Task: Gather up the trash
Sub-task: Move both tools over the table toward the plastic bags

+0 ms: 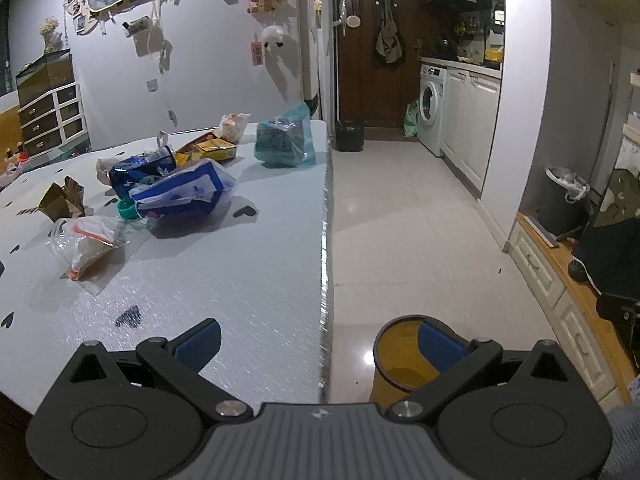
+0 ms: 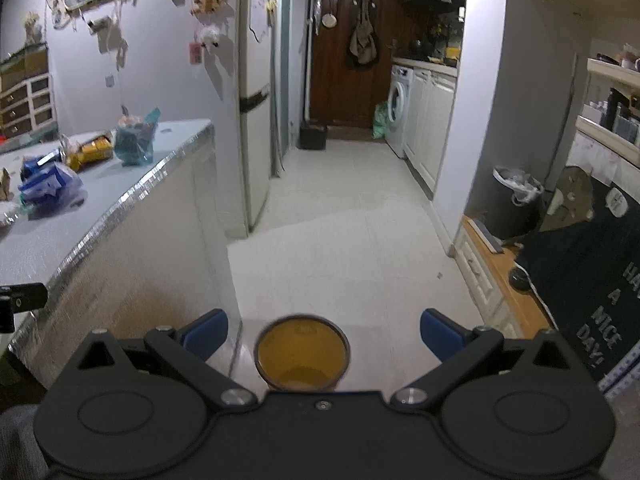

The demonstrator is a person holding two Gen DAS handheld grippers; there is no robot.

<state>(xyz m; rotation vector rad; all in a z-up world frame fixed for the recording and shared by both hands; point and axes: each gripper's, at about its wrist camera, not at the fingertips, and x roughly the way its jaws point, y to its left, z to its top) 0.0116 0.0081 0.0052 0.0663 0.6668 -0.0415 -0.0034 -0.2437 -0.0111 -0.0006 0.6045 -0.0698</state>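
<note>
Nearest to you, your left gripper [image 1: 318,344] has its blue pads spread wide with nothing between them; one pad sits over the table [image 1: 224,280], the other over the floor, overlapping the rim of the yellow bin [image 1: 394,354]. Your right gripper [image 2: 324,332] is just as wide apart and empty, and the yellow bin [image 2: 302,354] stands on the tiles directly below the gap between its fingers, mouth up, close beside the table's side panel.

The trash lies on the table ahead and to your left. Closest is a clear plastic bag [image 1: 86,242] with red and orange bits inside. Behind it lies a crumpled blue-and-white wrapper [image 1: 184,194] with a green bottle cap [image 1: 129,210] touching its left edge, and a dark blue packet [image 1: 142,170] just behind that. A torn piece of brown cardboard [image 1: 62,200] stands further left. Toward the far end you have a flat yellow box [image 1: 206,150], a small white bag [image 1: 234,126] and a teal plastic bag [image 1: 286,138] near the table's foil-taped edge [image 1: 326,240].

That edge runs between the trash and the bin, which stands lower, on the floor. Beyond it the tiled floor [image 2: 344,216] leads past a fridge [image 2: 254,120] to a small black bin [image 2: 314,134] by the brown door [image 2: 346,52] and a washing machine [image 2: 400,108]. On your right, a dark lined trash can [image 2: 514,200] stands on a low wooden cabinet [image 2: 500,276]
</note>
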